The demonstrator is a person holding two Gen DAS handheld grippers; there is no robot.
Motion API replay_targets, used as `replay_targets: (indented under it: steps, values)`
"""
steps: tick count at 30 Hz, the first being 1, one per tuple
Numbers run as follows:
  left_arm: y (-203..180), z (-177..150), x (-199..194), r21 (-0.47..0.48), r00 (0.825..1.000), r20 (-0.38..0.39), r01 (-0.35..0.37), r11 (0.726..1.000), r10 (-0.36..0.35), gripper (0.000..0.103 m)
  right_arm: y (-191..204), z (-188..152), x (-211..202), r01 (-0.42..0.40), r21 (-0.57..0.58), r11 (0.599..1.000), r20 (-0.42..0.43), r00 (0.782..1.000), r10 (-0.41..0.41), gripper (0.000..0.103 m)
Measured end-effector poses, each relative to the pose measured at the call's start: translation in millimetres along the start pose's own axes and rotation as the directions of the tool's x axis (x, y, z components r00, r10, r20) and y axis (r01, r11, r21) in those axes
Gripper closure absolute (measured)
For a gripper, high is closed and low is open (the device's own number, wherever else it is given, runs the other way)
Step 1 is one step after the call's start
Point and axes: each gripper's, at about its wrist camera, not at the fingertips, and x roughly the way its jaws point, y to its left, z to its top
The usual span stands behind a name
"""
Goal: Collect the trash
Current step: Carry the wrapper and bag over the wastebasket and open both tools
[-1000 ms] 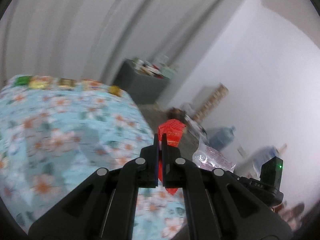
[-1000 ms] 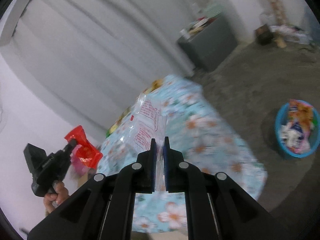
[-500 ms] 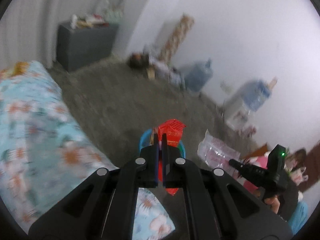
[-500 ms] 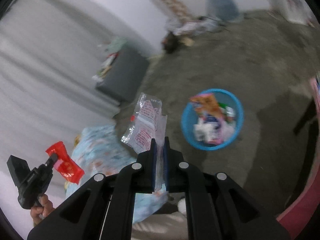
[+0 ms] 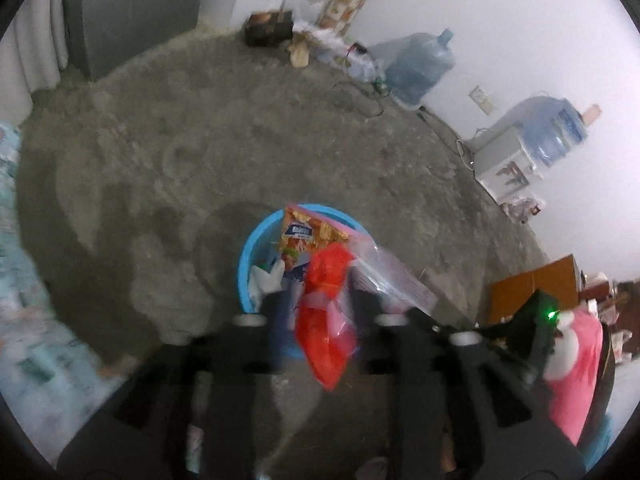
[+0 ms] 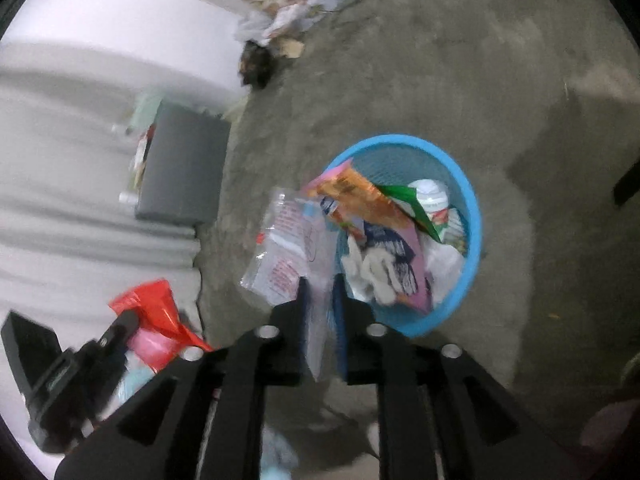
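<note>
A blue plastic basket (image 5: 249, 248) (image 6: 472, 216) stands on the concrete floor, filled with wrappers and white trash. My left gripper (image 5: 320, 300) is open above its near rim, and a red wrapper (image 5: 326, 320) hangs loose between the spread fingers. My right gripper (image 6: 320, 288) is slightly open just left of the basket, with a clear printed plastic bag (image 6: 286, 248) between its fingers. The left gripper and red wrapper also show in the right wrist view (image 6: 156, 320).
A grey cabinet (image 5: 132, 12) stands by the curtained wall. Water jugs (image 5: 416, 66) and cables lie along the white wall. The flowered bed cover (image 5: 24, 320) is at the left. A brown box (image 5: 532, 284) sits at the right.
Both grippers swung from the bed to over the blue basket. Both sets of jaws, shut on their trash before, have parted; the red wrapper has slipped lower.
</note>
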Motion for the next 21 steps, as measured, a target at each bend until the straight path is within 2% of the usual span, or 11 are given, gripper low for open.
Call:
replay_targets:
  steps: [1, 2, 5, 7, 11, 16, 19, 21]
  values:
    - [3.3, 1.0, 13.4, -0.014, 1.0, -0.017, -0.021, 1.0, 0.021, 0.053, -11.0, 0.6, 12.9, 0.038, 0.036, 0.999, -0.008, 0.999, -0.038, 0.058]
    - [5.7, 3.0, 21.3, -0.019, 0.999, -0.027, -0.034, 0.999, 0.033, 0.053, -19.8, -1.9, 20.4, 0.063, 0.063, 0.996, -0.019, 0.998, -0.062, 0.056]
    - [13.7, 0.7, 30.1, -0.042, 0.998, -0.058, -0.04, 0.998, 0.038, 0.051, -49.8, -12.8, 35.2, 0.107, 0.15, 0.983, -0.06, 0.993, -0.099, 0.056]
    - [18.4, -0.1, 18.3, -0.045, 1.0, -0.025, -0.019, 0.999, 0.018, 0.045, -54.4, -20.3, 30.6, 0.098, 0.146, 0.984, -0.048, 0.995, -0.092, 0.055]
    - [22.1, 1.9, -11.9, -0.037, 0.999, 0.034, -0.015, 0.999, 0.016, 0.043, -58.0, -35.8, 18.6, 0.125, 0.1, 0.987, -0.037, 0.992, -0.122, 0.054]
    - [14.4, -3.3, -80.4, -0.007, 0.992, 0.129, 0.014, 1.0, -0.013, 0.038, -46.0, -43.3, -10.7, 0.139, 0.045, 0.989, 0.003, 0.99, -0.139, 0.054]
    - [6.2, -16.1, -134.2, 0.054, 0.977, 0.209, 0.023, 0.998, -0.034, 0.031, -13.2, -49.9, -45.7, 0.151, -0.055, 0.987, 0.054, 0.988, -0.148, 0.054]
    - [0.5, -32.4, -176.3, 0.094, 0.962, 0.27, 0.023, 0.995, -0.048, 0.026, 22.8, -64.1, -74.6, 0.173, -0.177, 0.969, 0.107, 0.982, -0.156, 0.048]
